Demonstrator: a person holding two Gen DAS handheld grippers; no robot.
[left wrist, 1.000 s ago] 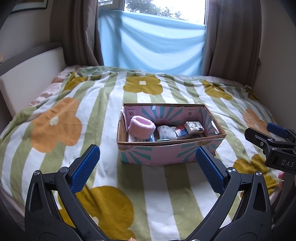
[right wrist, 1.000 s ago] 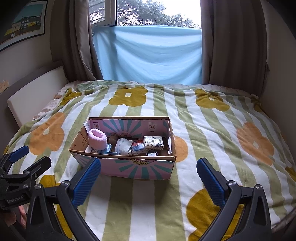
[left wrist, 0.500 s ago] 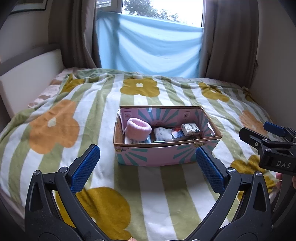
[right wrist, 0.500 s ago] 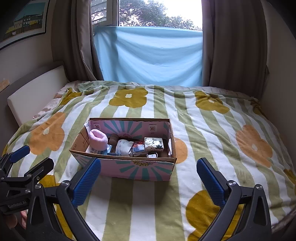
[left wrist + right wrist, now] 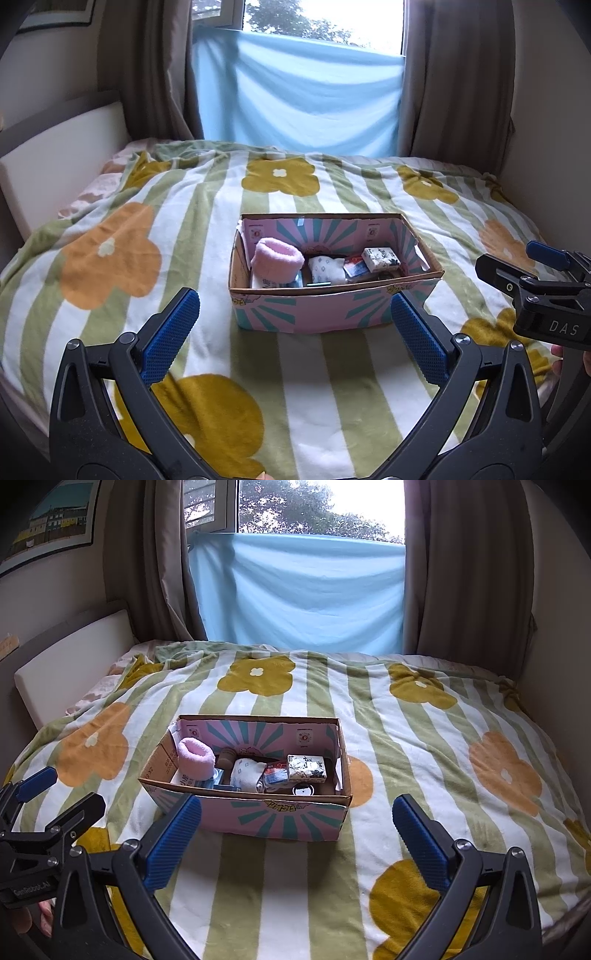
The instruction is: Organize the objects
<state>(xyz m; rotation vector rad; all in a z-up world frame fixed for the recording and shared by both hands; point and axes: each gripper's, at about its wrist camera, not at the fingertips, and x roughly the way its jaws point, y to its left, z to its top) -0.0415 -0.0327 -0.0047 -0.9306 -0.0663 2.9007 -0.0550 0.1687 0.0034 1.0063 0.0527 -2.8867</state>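
Observation:
A pink and teal cardboard box (image 5: 314,310) (image 5: 280,818) stands on the bed. Inside lie a pink fuzzy roll (image 5: 277,259) (image 5: 195,757), a white patterned pouch (image 5: 325,269) (image 5: 245,773), a red and white packet (image 5: 355,266) (image 5: 275,773), a small patterned box (image 5: 380,258) (image 5: 306,768) and a round black and white thing (image 5: 303,791). My left gripper (image 5: 295,332) is open and empty, just short of the box's near wall. My right gripper (image 5: 295,829) is open and empty, also near the front wall. Each gripper shows at the other view's edge (image 5: 535,280) (image 5: 40,812).
The bed carries a striped blanket with flowers (image 5: 110,251) (image 5: 443,760). A white headboard (image 5: 55,158) is at the left, a wall at the right, and curtains with a blue cloth (image 5: 299,598) over the window at the back.
Both views have tilted up slightly and drawn back a little; the box sits lower and left in the left wrist view. Both grippers stay open.

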